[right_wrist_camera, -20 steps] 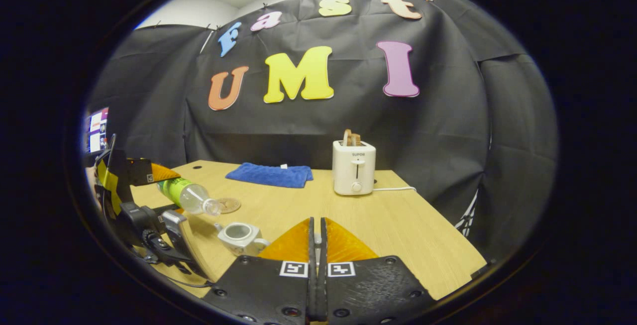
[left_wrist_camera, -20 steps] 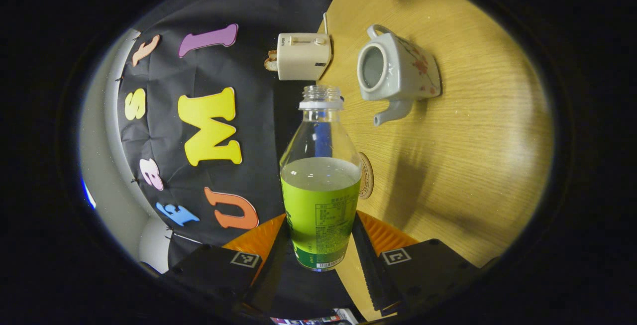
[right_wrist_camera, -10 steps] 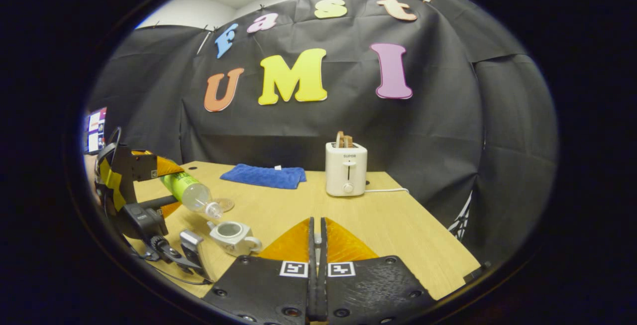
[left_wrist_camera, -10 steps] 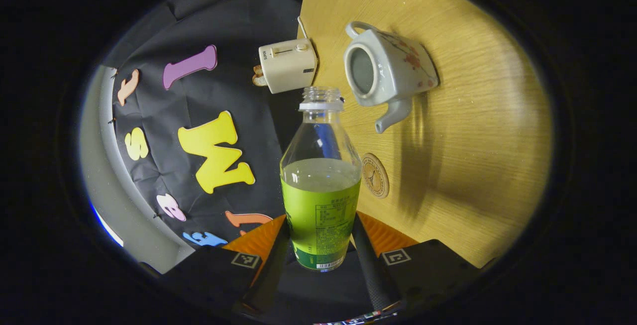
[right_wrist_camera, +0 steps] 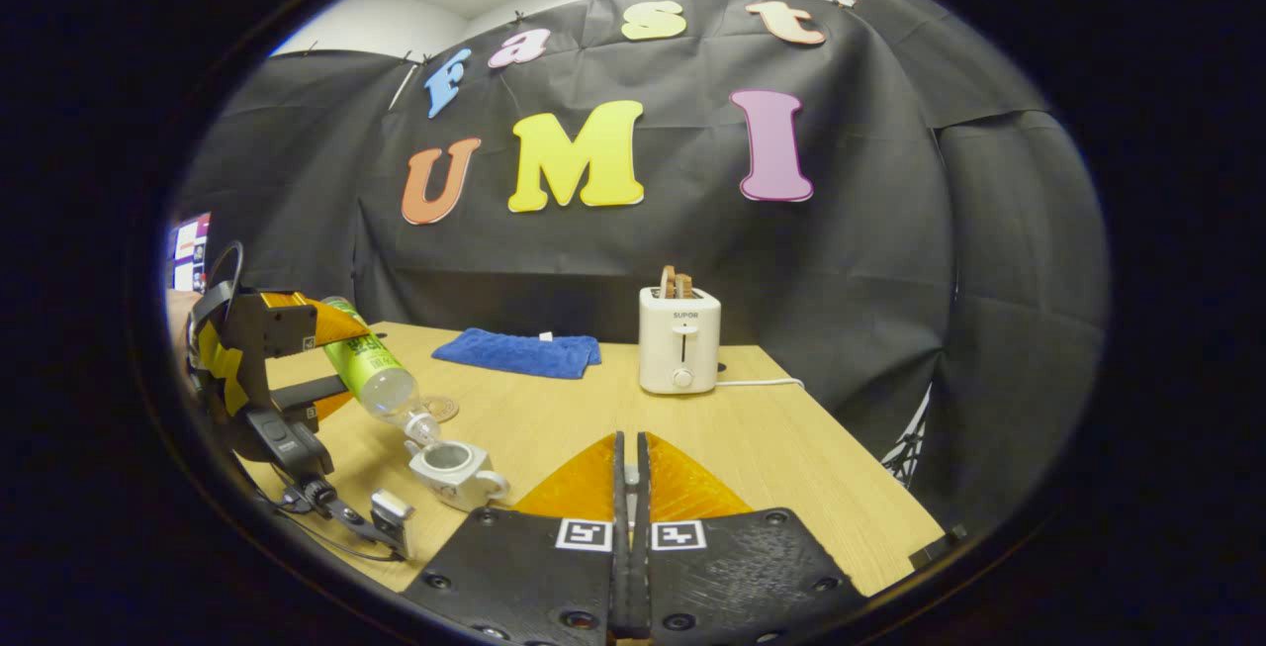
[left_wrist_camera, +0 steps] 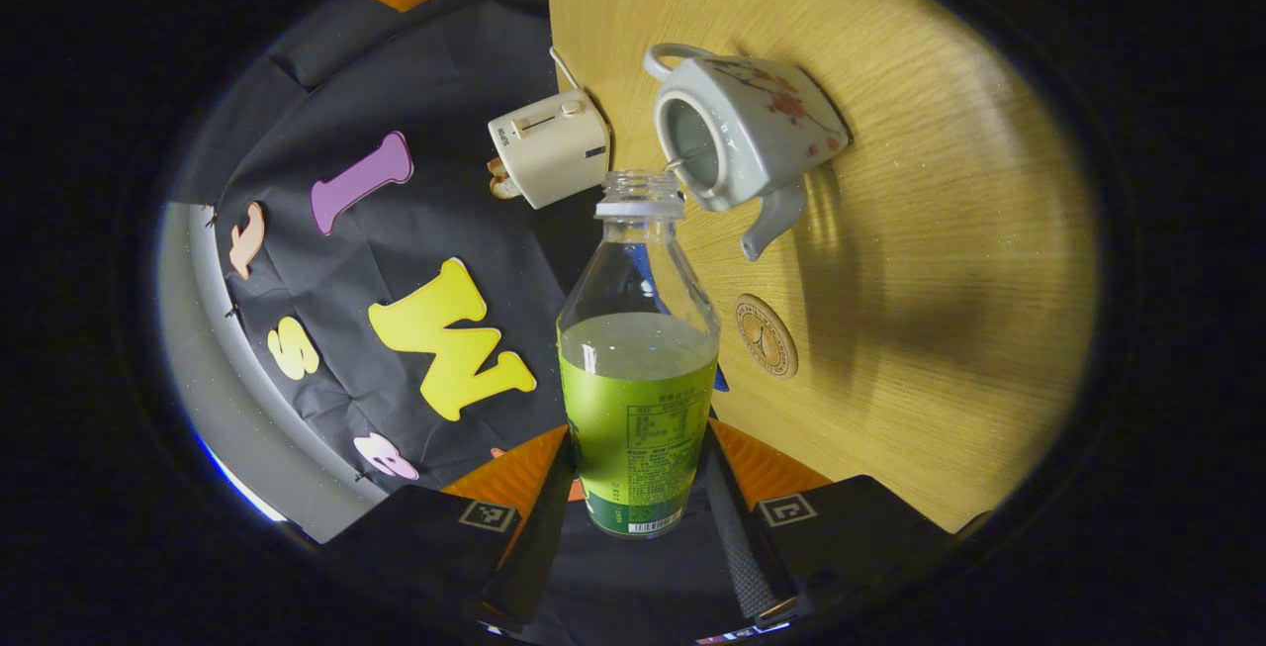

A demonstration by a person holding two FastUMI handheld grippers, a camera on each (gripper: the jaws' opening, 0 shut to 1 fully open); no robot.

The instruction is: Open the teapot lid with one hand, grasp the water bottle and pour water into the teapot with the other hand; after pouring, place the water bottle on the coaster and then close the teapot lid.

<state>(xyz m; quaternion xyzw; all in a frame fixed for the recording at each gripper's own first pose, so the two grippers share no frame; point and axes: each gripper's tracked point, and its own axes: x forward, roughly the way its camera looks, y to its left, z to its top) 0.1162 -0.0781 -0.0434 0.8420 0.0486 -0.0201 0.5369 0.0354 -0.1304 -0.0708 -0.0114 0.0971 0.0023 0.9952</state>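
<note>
Over the wooden table (left_wrist_camera: 940, 230), the left gripper (left_wrist_camera: 638, 488) clamps the tilted water bottle (left_wrist_camera: 638, 369), mouth above the open teapot (left_wrist_camera: 742, 141); tip slowly, keeping the stream centred, right gripper (right_wrist_camera: 630, 527) clenched.

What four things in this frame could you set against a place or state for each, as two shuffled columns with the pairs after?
Things:
1. water bottle
2. teapot
3. coaster
4. toaster

Places or states:
A. lies bare on the table, nothing on it
B. tilted, neck down, clamped in the left gripper
C. stands by the booth wall with bread in its slots
D. lid off, opening under the bottle's mouth

Pairs: 1-B, 2-D, 3-A, 4-C
</note>
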